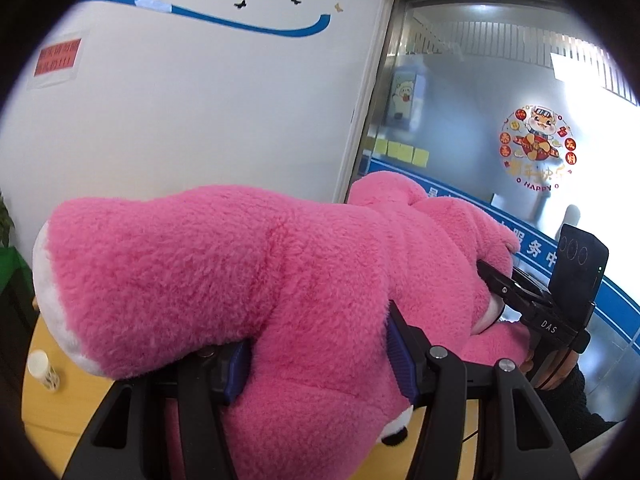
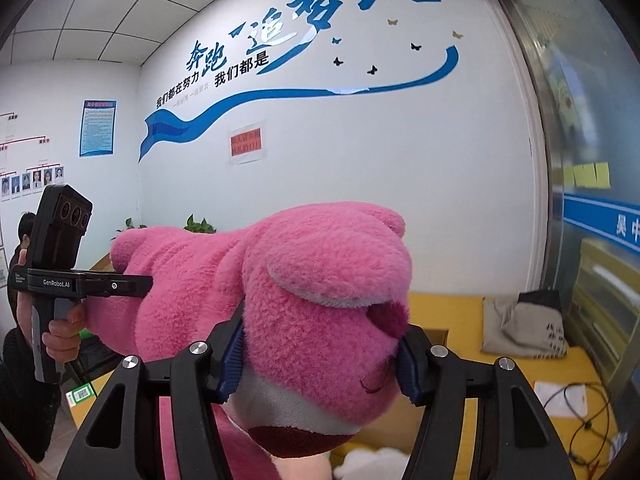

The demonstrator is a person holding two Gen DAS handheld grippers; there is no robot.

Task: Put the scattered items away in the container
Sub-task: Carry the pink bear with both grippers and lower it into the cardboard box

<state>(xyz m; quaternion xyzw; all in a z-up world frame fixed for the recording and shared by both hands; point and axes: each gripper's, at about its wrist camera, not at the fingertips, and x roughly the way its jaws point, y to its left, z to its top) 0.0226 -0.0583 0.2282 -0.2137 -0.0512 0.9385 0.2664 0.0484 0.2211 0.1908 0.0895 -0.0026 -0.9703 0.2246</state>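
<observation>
The pink plush bear (image 1: pixel 240 272) hangs in the air above the yellow table (image 1: pixel 44 412), carried between both grippers. The left gripper (image 1: pixel 320 360) pinches its body, the right gripper (image 2: pixel 320 356) pinches its head. A grey cloth bag (image 2: pixel 524 328) lies on the table.

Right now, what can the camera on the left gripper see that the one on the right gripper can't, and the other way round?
Only the left wrist view shows a small white bottle on the yellow table and a round festive sticker on the frosted glass.

Only the right wrist view shows a grey cloth bag, a black cable, a cardboard box and big blue wall lettering.

Both show the pink plush bear, clamped by the left gripper and by the right gripper, and the red wall notice.
</observation>
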